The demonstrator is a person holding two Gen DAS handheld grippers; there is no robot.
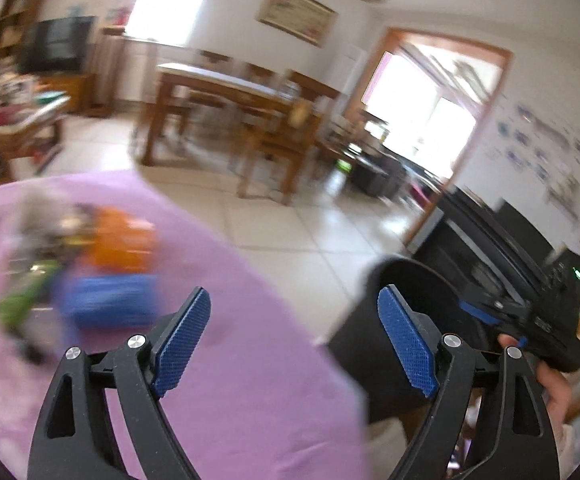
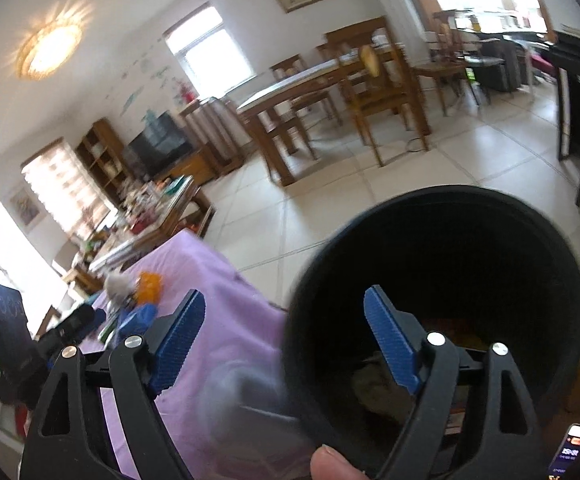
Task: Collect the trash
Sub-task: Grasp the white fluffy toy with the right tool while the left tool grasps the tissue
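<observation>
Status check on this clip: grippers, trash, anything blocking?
Left gripper and right gripper open, empty. Blurred orange and blue wrappers on purple cloth. Round black bin alongside, unobstructed.

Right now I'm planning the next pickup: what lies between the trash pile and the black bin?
Only bare purple cloth separates the trash pile from the black bin, shown in the left wrist view.

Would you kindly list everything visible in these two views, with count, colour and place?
Bin: one, black, on the floor beside the table, some trash inside.
Tablecloth: one, purple, over the near table.
Trash pile: several blurred pieces, orange, blue, green, grey, on the cloth.
Dining table: one, wooden, with chairs, mid-room.
Television: one, black, far wall.
Phone: one, lit, lower right.
Left hand-held gripper: black, blue pads, open, empty.
Right hand-held gripper: same, open, empty.
</observation>
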